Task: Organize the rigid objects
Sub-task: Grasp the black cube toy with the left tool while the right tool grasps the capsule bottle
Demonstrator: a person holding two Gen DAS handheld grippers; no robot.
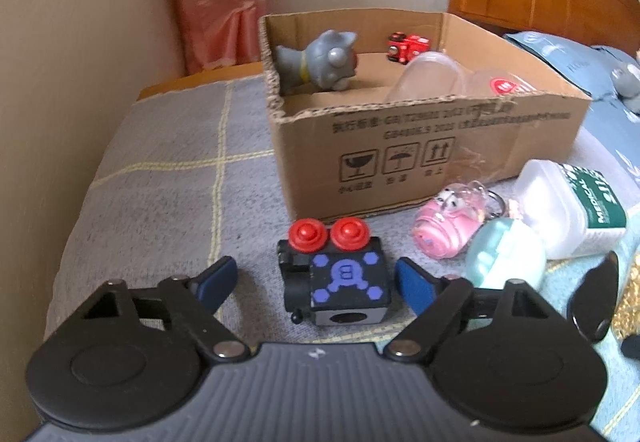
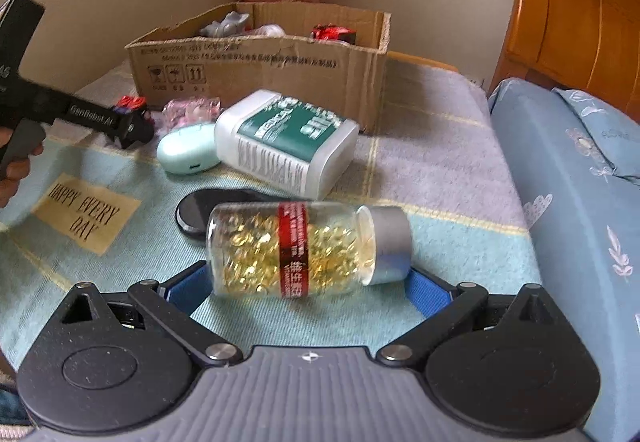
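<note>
A black toy cube (image 1: 336, 280) with two red knobs and a purple pattern lies on the bed between the open fingers of my left gripper (image 1: 316, 282), untouched. The cardboard box (image 1: 420, 146) stands just behind it, holding a grey cat figure (image 1: 320, 62), a red toy car (image 1: 406, 47) and clear capsules. My right gripper (image 2: 308, 282) is open around a clear bottle of yellow capsules (image 2: 304, 250) lying on its side, its silver cap to the right. The left gripper also shows at the left of the right wrist view (image 2: 128, 126).
A pink keychain toy (image 1: 448, 226), a mint case (image 2: 186, 148), a white-and-green medical bottle (image 2: 284, 142) and a black disc (image 2: 200, 212) lie on the blanket in front of the box. A blue pillow (image 2: 580, 182) and a wooden headboard (image 2: 572, 10) are at the right.
</note>
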